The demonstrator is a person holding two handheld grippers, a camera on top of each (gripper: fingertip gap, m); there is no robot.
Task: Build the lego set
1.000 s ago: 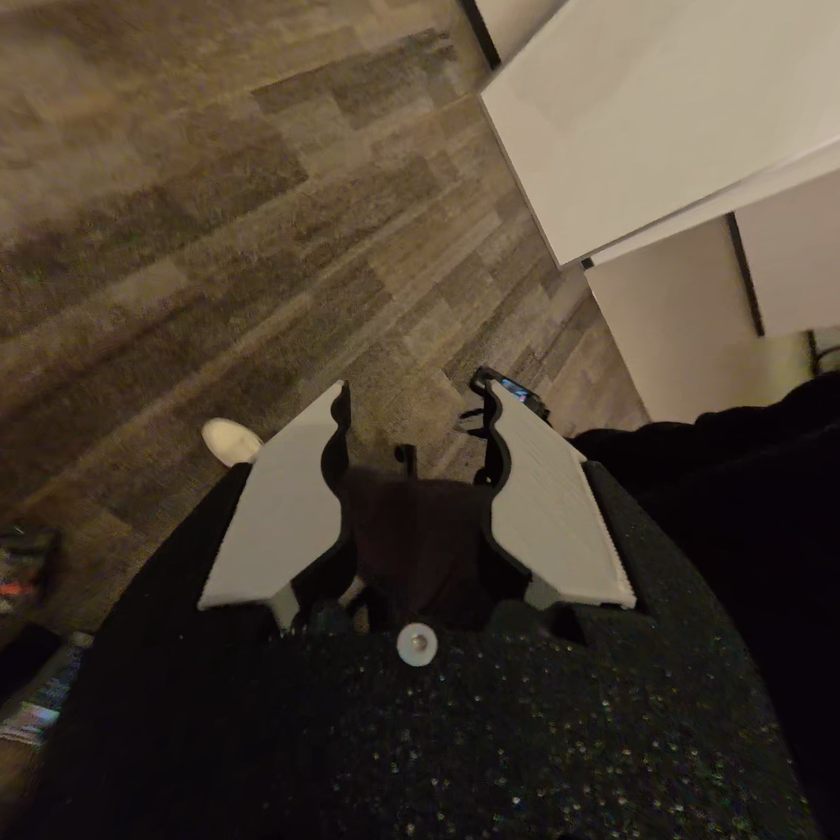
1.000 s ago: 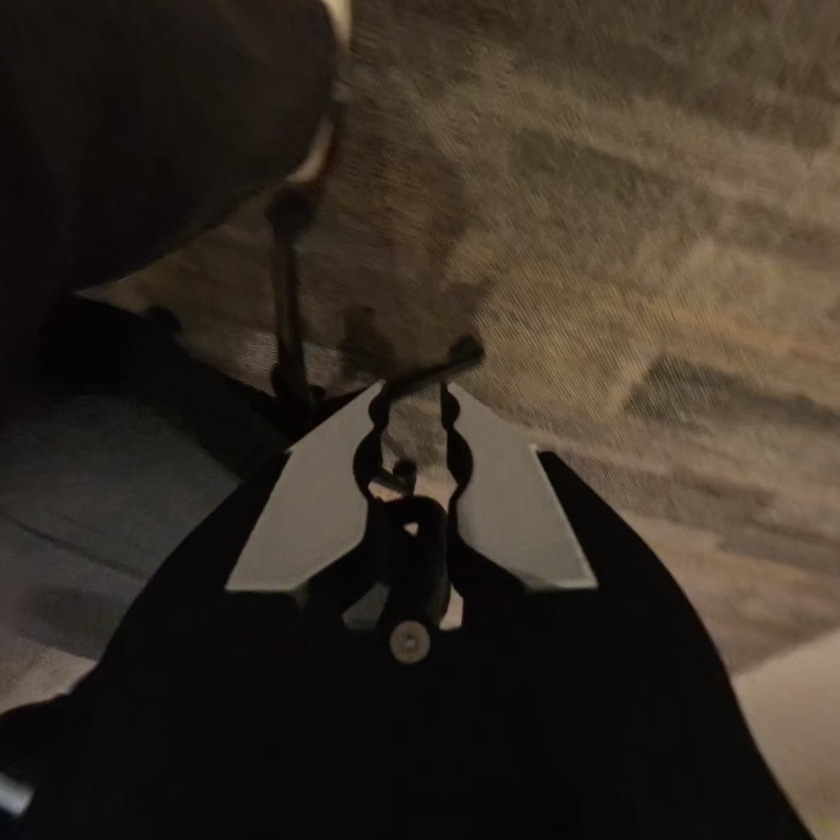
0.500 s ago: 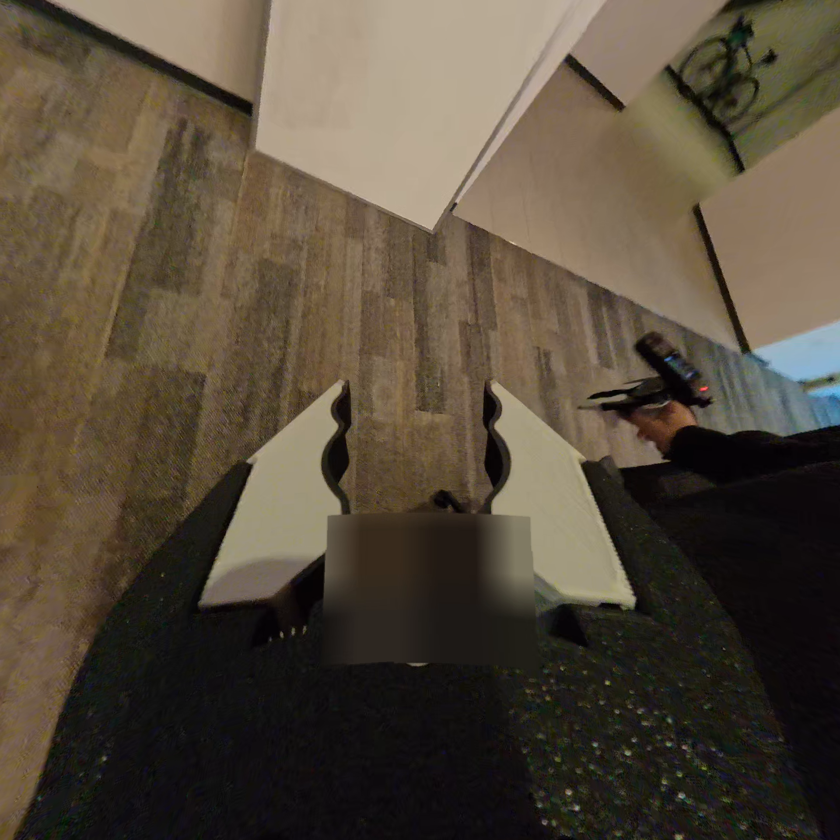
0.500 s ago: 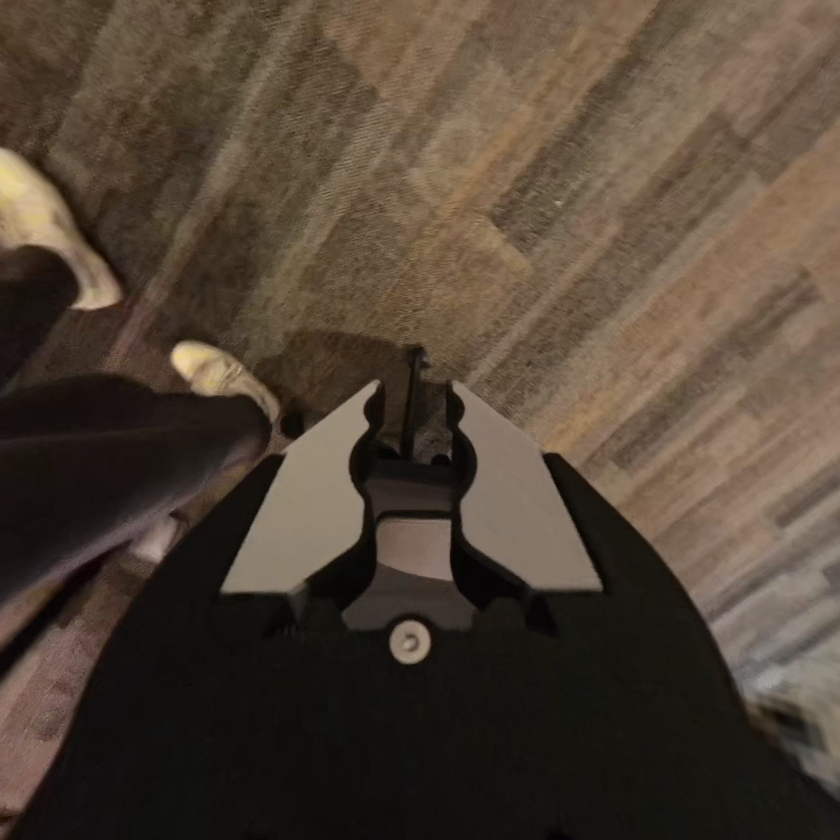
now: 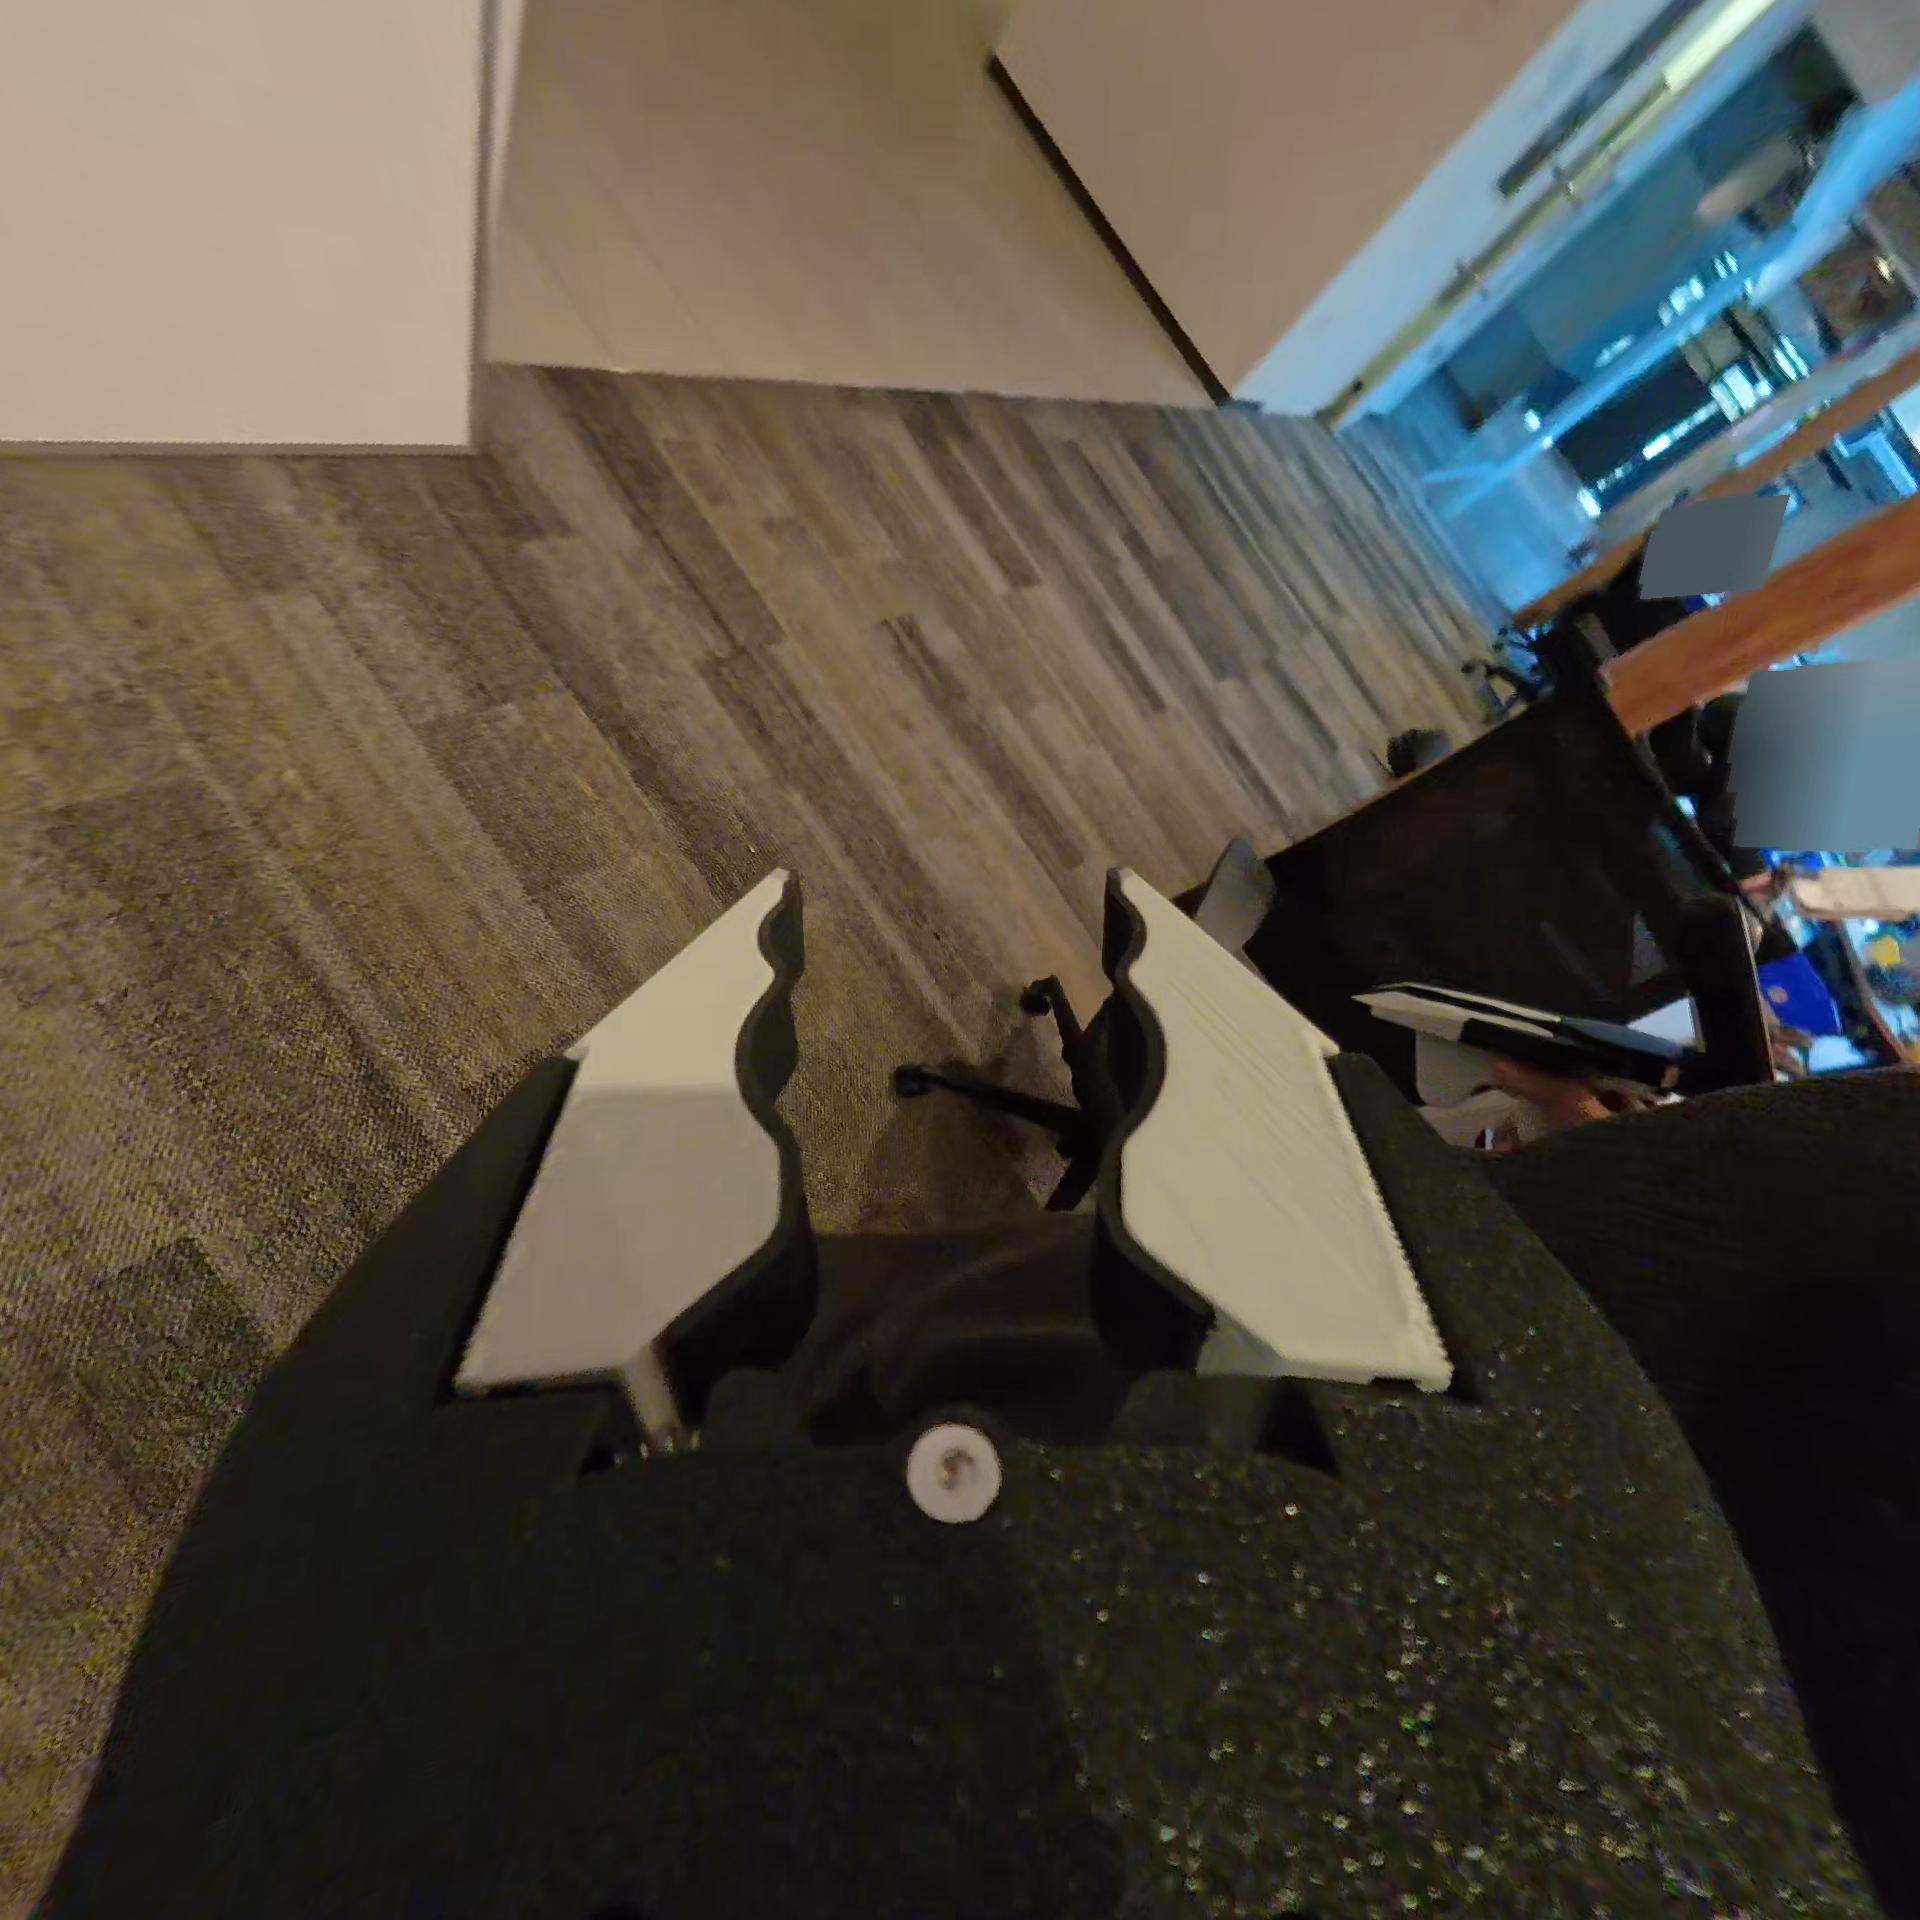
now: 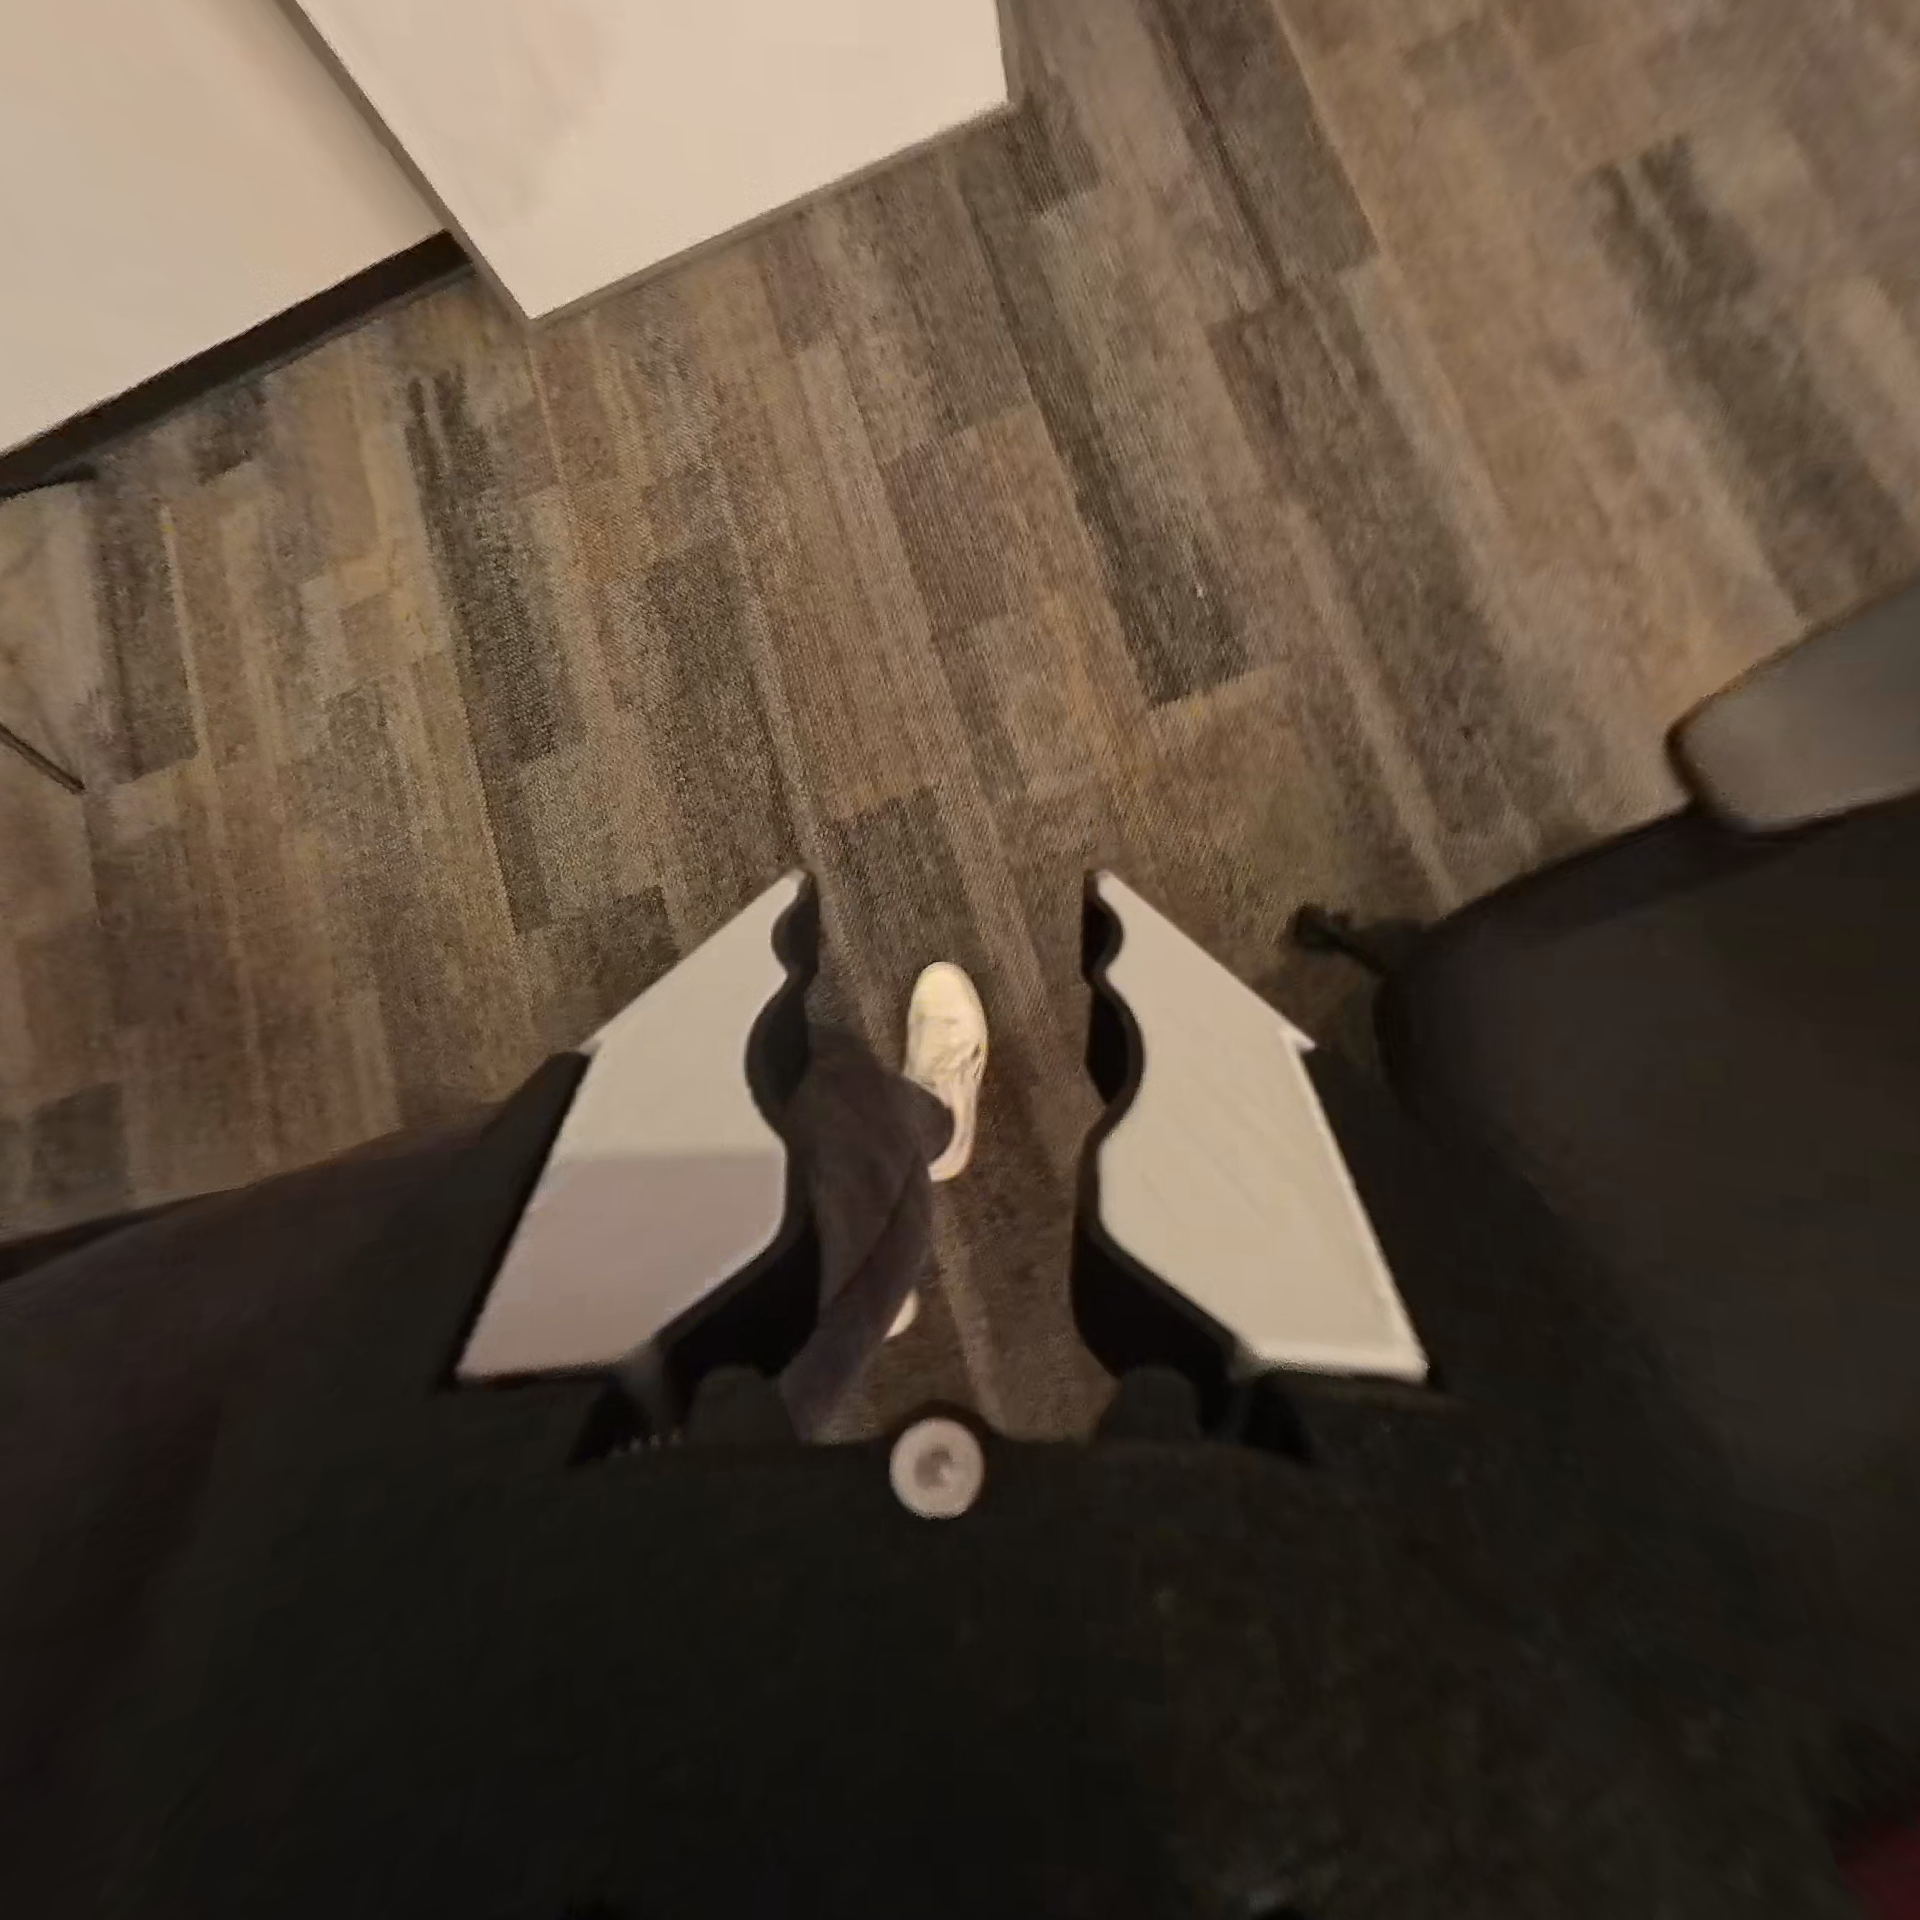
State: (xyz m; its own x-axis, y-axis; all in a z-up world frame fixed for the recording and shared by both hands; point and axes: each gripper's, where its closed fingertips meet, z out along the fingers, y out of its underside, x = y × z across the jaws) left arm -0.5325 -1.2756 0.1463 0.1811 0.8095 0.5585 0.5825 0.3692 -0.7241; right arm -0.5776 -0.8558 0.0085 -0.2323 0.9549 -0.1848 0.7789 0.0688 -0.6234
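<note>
My left gripper (image 5: 951, 904) is open and empty, held high over grey-brown carpet (image 5: 520, 779). Beyond its white fingers (image 5: 1247, 1122) stands the black star base of an office chair (image 5: 997, 1091). My right gripper (image 6: 945, 894) is open and empty too, pointing down at the carpet (image 6: 727, 623). Between its fingers, far below, I see a person's white shoe (image 6: 948, 1049) and a dark trouser leg (image 6: 862, 1195). Neither gripper touches anything.
White walls and a pillar (image 5: 239, 229) rise at the far edge of the left view; a white pillar (image 6: 675, 135) shows in the right view. A dark desk (image 5: 1475, 914) with a wooden top, papers (image 5: 1507, 1029) and a bright room are at right. A chair armrest (image 6: 1797, 738) is at right. There is about 45 cm between the tips of the two grippers.
Both grippers have swung across the floor. The left view now looks toward the desk and chair base. The right gripper's jaws have opened wider, and the thin black thing between them is gone.
</note>
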